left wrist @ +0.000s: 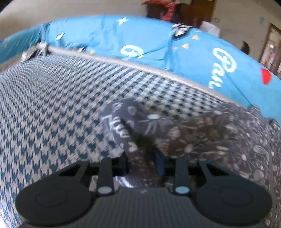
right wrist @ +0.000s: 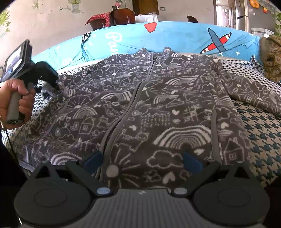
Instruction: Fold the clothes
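A grey fleece jacket (right wrist: pixel 158 105) with white doodles and a front zipper lies front up on the houndstooth bed cover (right wrist: pixel 263 131). Its one sleeve (right wrist: pixel 254 94) is spread out to the right. My right gripper (right wrist: pixel 142 161) is open and hovers over the jacket's near hem, its blue pads (right wrist: pixel 191 161) wide apart. In the left wrist view my left gripper (left wrist: pixel 143 157) is shut on the bunched cuff end of the other sleeve (left wrist: pixel 140 126), lifted off the cover (left wrist: pixel 52 114). The right wrist view shows a hand (right wrist: pixel 15 100) holding the left gripper (right wrist: pixel 47 87) at the jacket's left edge.
A blue quilt (right wrist: pixel 175 36) with an aeroplane print lies heaped along the far side of the bed. A brown patterned cushion (right wrist: pixel 270 57) sits at the far right. Chairs (right wrist: pixel 121 16) and a table stand behind, by the wall.
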`<action>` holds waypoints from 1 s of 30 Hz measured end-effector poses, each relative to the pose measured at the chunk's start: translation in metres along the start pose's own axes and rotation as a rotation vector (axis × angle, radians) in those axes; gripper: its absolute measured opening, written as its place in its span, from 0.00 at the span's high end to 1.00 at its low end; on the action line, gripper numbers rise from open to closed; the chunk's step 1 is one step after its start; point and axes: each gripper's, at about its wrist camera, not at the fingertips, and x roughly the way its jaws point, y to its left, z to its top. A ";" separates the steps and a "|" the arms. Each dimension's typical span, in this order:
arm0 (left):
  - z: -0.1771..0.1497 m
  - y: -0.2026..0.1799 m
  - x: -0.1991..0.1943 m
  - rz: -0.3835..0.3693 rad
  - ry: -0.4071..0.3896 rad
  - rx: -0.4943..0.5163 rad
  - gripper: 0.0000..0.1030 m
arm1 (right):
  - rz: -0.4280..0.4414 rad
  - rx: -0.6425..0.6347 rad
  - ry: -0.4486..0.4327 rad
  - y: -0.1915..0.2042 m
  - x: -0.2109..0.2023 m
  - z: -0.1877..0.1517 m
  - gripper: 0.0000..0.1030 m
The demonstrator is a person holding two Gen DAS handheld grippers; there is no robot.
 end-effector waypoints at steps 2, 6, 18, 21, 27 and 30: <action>-0.001 -0.015 -0.009 -0.022 -0.037 0.056 0.76 | 0.000 0.000 0.000 0.001 0.000 0.000 0.02; -0.011 -0.049 -0.032 -0.108 -0.125 0.192 0.76 | -0.002 -0.002 0.000 0.001 0.000 0.000 0.02; -0.078 -0.117 -0.067 -0.423 -0.045 0.515 0.67 | -0.007 -0.010 0.001 0.003 0.001 0.000 0.01; -0.082 -0.112 -0.070 -0.411 -0.052 0.497 0.63 | -0.008 -0.011 0.003 0.003 0.001 0.000 0.00; -0.061 -0.070 -0.096 -0.404 -0.138 0.333 0.47 | -0.015 -0.024 0.006 0.005 0.002 0.000 0.00; -0.049 -0.046 -0.097 -0.401 -0.142 0.224 0.44 | -0.019 -0.032 0.007 0.006 0.002 0.000 0.00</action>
